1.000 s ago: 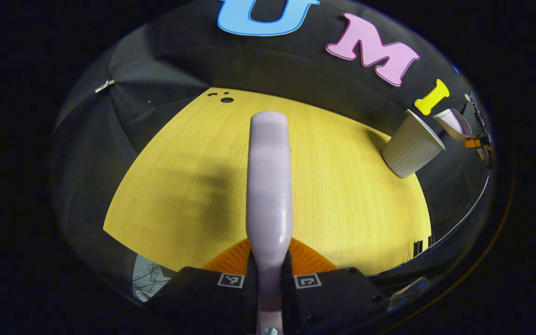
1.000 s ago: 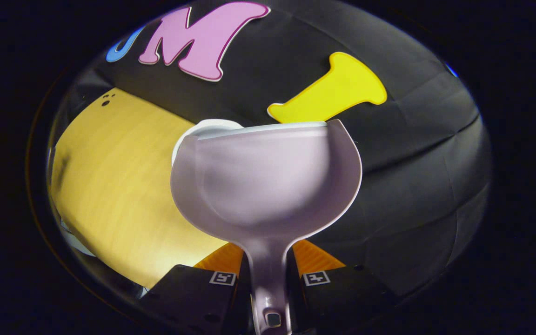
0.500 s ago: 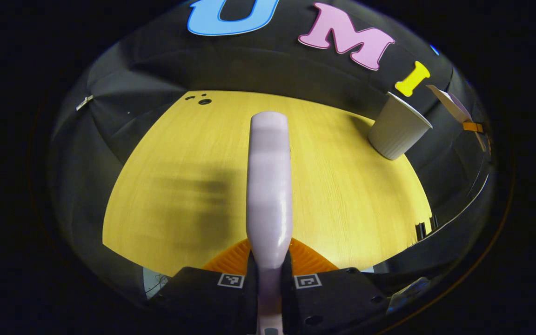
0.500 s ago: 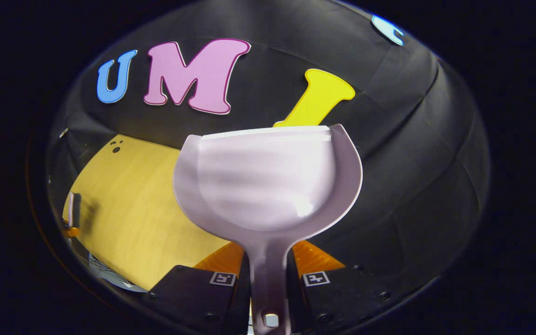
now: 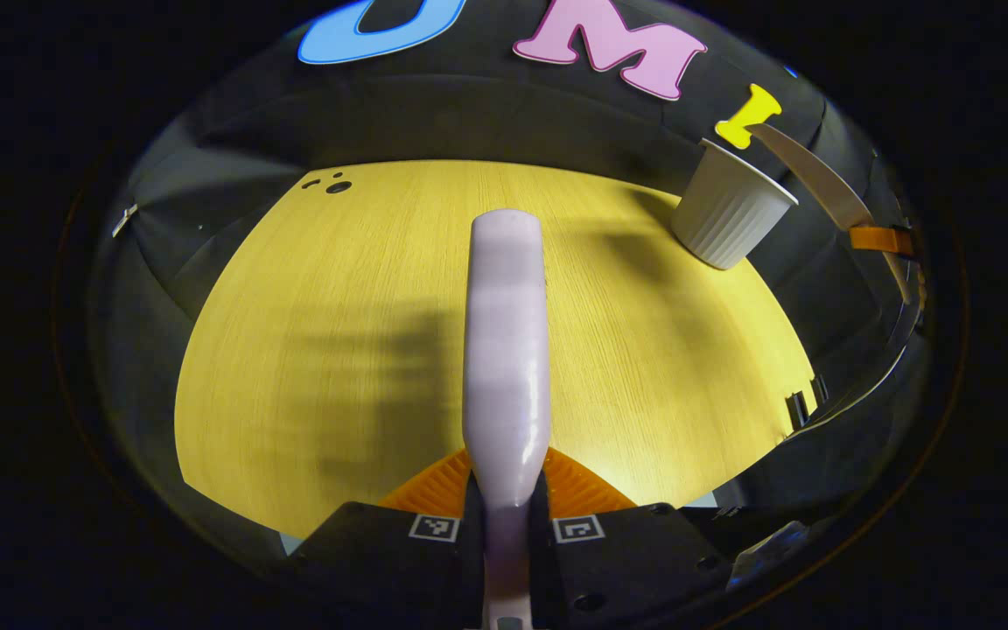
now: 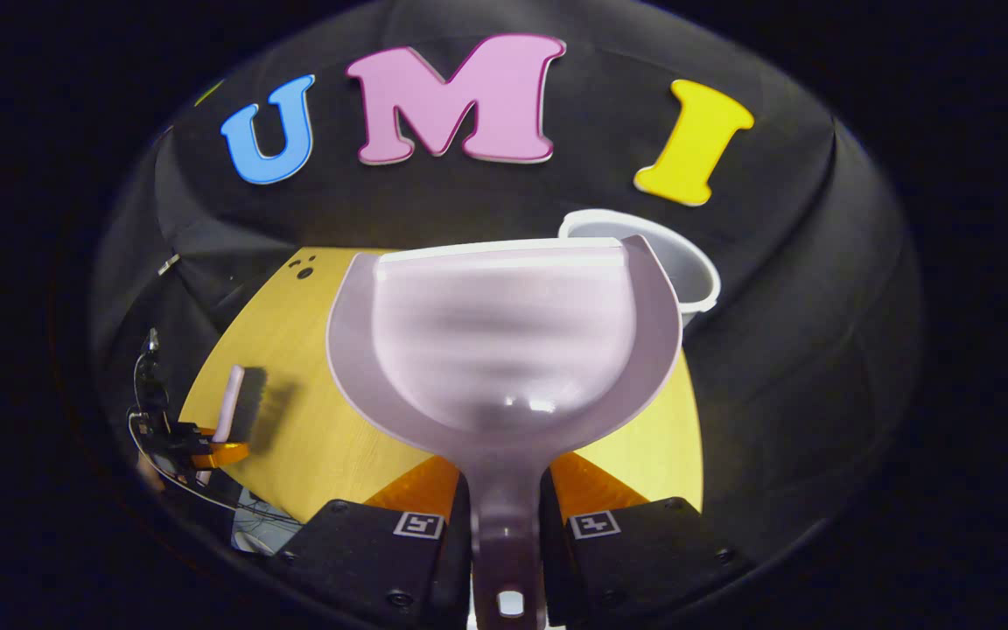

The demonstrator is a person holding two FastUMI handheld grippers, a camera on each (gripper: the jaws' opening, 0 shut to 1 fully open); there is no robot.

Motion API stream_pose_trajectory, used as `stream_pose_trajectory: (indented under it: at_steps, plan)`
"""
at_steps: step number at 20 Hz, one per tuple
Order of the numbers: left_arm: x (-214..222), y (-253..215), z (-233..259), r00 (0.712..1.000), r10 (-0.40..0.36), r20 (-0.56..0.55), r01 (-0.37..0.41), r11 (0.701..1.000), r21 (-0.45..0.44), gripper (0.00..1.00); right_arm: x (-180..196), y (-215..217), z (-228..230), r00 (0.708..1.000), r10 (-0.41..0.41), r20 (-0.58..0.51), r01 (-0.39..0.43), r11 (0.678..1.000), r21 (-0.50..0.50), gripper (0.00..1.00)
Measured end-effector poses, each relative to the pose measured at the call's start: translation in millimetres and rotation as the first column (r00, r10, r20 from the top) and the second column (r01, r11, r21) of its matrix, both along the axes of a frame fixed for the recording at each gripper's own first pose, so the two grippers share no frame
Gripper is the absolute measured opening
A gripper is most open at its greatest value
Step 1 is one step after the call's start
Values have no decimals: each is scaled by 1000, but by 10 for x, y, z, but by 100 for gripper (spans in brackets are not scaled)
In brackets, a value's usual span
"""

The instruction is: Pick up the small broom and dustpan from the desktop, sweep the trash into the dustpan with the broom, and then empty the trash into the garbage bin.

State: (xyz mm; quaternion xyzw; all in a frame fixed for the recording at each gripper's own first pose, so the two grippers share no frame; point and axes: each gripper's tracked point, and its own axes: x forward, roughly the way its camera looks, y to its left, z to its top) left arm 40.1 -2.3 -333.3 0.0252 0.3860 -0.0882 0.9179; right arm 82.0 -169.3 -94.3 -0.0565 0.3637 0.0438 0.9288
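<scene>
The dustpan (image 6: 504, 341), pale lilac and with no trash visible in its scoop, sits raised in the right gripper (image 6: 504, 525), whose two fingers are closed tight on its handle. Its front lip overlaps the rim of the white garbage bin (image 6: 688, 271) behind it, near the far edge of the yellow wooden desktop (image 6: 311, 429). The small broom (image 5: 507, 350) is clamped by its lilac handle in the closed left gripper (image 5: 504, 525), held above the desktop (image 5: 338, 332). In the left gripper view the ribbed bin (image 5: 727, 219) stands at the far right corner, the dustpan (image 5: 810, 179) beside it.
</scene>
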Motion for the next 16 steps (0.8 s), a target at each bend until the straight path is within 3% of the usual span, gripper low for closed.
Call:
stream_pose_trajectory:
  at_steps: [4, 7, 11, 16]
  plan:
    - [168, -41, -164, 998, 9, -55, -9, 1000, 16, 25, 53, 267, -810, 994, 30, -105, -32, 999, -15, 34]
    - [294, -17, -321, 994, 42, -100, -36, 997, 62, 25, 22, 348, -1276, 984, 23, -178, -25, 1000, -9, 37]
    - [373, -32, -443, 985, 71, -160, -53, 992, 115, 25, -123, 214, -1751, 972, -25, -233, 23, 1000, -15, 34]
    - [440, -66, -563, 969, 115, -218, -80, 983, 165, 27, -260, 143, -2044, 941, -52, -334, 62, 998, 17, 37]
